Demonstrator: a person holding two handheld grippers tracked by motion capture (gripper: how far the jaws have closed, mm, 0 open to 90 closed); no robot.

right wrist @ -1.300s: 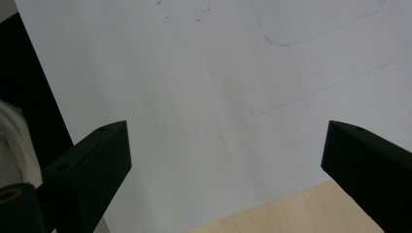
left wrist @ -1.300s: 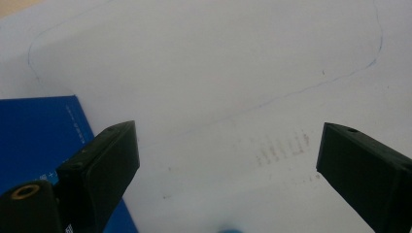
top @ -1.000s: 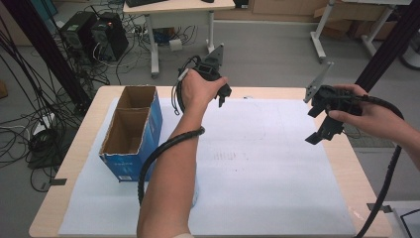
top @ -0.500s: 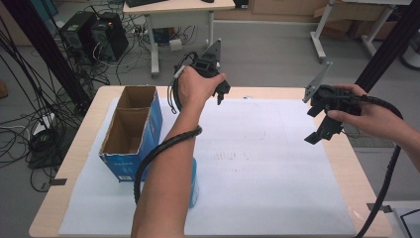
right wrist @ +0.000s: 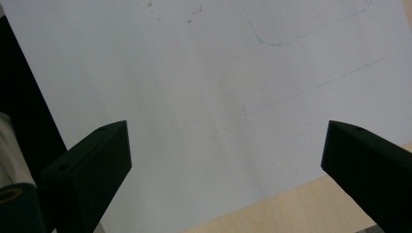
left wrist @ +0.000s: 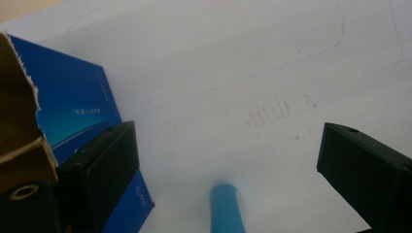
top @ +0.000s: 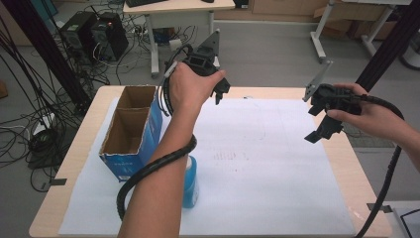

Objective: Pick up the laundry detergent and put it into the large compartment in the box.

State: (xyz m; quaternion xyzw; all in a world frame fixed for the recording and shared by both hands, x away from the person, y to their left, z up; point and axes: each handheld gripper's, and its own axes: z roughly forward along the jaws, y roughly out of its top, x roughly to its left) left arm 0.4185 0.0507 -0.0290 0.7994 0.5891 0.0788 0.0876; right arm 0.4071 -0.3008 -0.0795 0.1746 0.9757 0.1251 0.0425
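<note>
The blue bottle (top: 190, 181) lies on the white sheet (top: 257, 168) at lower left of the high view, just beside the box (top: 130, 131), long axis running toward the frame's top. The left gripper (top: 218, 91), jaws spread, hangs above it at upper centre; in its own view the bottle (left wrist: 224, 208) sits bottom centre between the jaws, pointing up-frame. The right gripper (top: 322, 130), also spread wide, is farther off at right.

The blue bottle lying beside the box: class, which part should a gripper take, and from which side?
Probably the blue bottle at mid-body, from above, jaws spanning its width. It lies flat on the white sheet, and the box blocks its left side. The left gripper, open, is nearer.
</note>
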